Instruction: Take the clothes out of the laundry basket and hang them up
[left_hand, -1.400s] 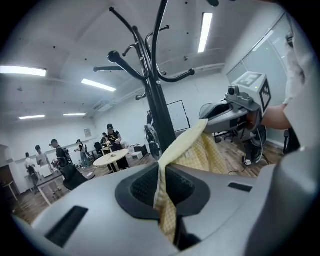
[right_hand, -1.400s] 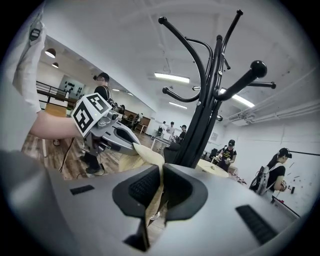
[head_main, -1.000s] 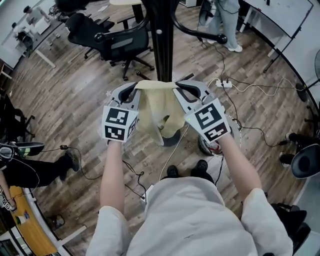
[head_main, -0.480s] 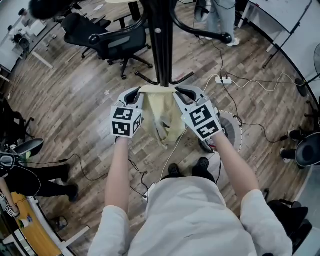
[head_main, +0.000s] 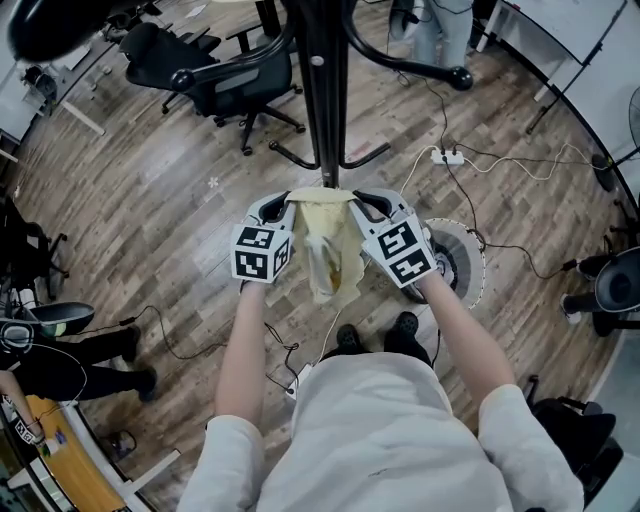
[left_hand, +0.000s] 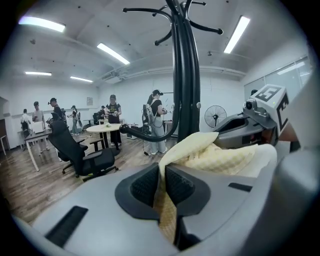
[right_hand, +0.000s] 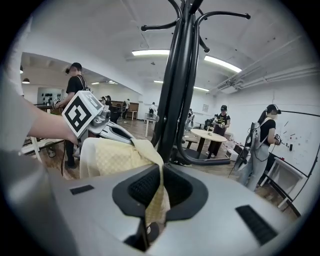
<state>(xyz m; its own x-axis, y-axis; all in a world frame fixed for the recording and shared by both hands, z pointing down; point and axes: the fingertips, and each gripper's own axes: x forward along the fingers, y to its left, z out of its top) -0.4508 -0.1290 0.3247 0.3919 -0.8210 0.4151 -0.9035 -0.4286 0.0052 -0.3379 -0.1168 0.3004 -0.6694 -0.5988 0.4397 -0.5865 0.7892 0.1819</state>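
pinching a pale yellow waffle-textured cloth garment (head_main: 325, 245) by its top edge, the left gripper (head_main: 283, 205) & right gripper (head_main: 358, 200) each have jaws pressed together on the fabric, one per end. garment's top spans btwn them; the rest hangs down in front of the person, above the wood-plank floor (head_main: 150, 200), just near the black metal coat-stand pole (head_main: 322, 90).

Pale yellow waffle-textured garment (head_main: 325, 235); black coat stand (head_main: 322, 90); grey grippers, black-and-white marker cubes (head_main: 262, 253); brown wood-plank floor (head_main: 150, 200); black office chair (head_main: 225, 85).
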